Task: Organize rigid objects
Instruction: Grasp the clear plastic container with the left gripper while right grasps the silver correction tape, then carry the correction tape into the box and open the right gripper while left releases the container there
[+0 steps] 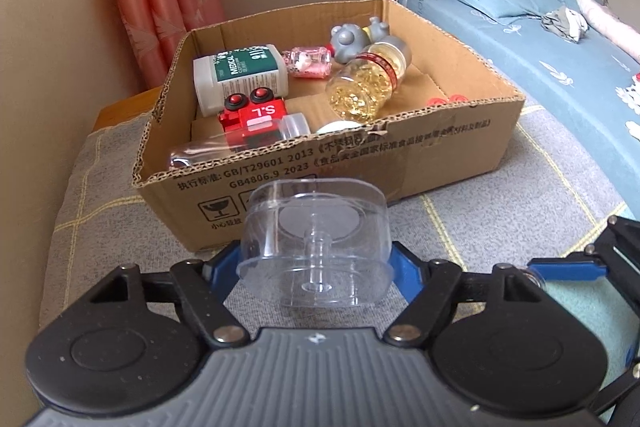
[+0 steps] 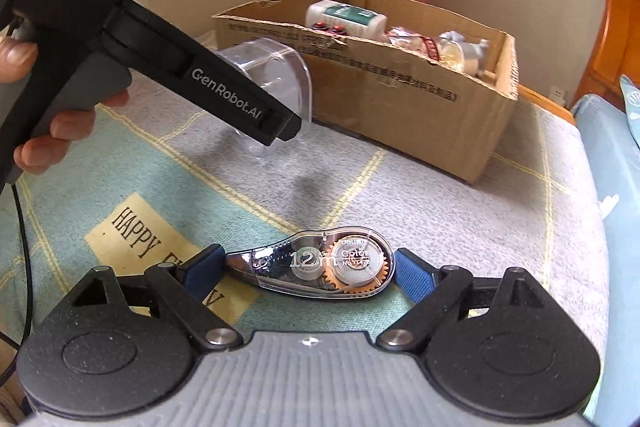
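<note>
A cardboard box (image 1: pixel 440 163) sits on a blanket-covered surface (image 1: pixel 520 227) beside a bed, and it already holds much of the sorting: a white medical bottle (image 1: pixel 236 75), a red toy vehicle (image 1: pixel 252 119), a small pink bottle (image 1: pixel 308 61), a jar of golden capsules (image 1: pixel 368 83) and a grey figurine (image 1: pixel 352 37). Two pieces appear to be left outside it. The left gripper (image 1: pixel 316 259), held in a person's hand (image 2: pixel 60 123), has its jaws drawn in on either side of a clear plastic container (image 1: pixel 316 243), which hangs just in front of the box's near wall; it looks gripped and ready to go in. The right gripper (image 2: pixel 308 267) is lower, its jaws fairly wide and set at either end of a clear correction tape dispenser (image 2: pixel 316 267) lying on the blanket; the right pad seems to touch it, the left stands just apart, so this one looks not yet clamped.
</note>
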`<state>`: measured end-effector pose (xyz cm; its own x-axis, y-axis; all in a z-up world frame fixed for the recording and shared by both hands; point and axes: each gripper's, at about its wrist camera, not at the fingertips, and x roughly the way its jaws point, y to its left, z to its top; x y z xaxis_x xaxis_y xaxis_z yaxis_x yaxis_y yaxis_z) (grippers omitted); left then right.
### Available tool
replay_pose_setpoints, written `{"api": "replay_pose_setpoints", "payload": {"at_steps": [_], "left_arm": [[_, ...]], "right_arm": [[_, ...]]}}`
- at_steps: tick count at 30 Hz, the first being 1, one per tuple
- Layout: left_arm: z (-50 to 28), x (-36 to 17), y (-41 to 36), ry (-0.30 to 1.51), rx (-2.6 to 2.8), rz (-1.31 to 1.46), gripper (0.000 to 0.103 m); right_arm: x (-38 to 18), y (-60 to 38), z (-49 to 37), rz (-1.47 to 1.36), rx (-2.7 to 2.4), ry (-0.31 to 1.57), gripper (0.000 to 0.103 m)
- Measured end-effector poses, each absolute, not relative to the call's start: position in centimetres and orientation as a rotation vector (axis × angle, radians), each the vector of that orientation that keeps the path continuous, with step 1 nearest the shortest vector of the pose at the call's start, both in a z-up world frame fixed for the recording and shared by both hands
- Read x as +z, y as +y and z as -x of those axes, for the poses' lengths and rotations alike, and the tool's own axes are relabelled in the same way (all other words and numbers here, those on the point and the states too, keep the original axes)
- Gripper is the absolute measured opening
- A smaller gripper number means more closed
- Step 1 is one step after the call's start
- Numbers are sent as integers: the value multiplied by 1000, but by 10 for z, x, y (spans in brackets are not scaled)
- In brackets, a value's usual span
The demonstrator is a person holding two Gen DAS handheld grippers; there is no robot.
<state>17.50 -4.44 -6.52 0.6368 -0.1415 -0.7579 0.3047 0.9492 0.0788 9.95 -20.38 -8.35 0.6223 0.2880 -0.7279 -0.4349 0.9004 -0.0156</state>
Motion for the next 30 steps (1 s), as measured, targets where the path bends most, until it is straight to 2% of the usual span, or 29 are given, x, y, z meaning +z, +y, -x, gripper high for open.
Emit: {"api": "replay_pose_setpoints", "payload": {"at_steps": [15, 22, 30], "left_arm": [[-167, -51, -45, 882, -309, -243, 75], [-156, -24, -42, 869, -348, -263, 75], [-162, 9, -34, 819, -332, -277, 75]], "right_arm": [[-73, -209, -100, 221, 441, 808, 93], [-46, -225, -111, 222, 462, 778, 93], [2, -240, -147, 214, 426, 644, 93]]}}
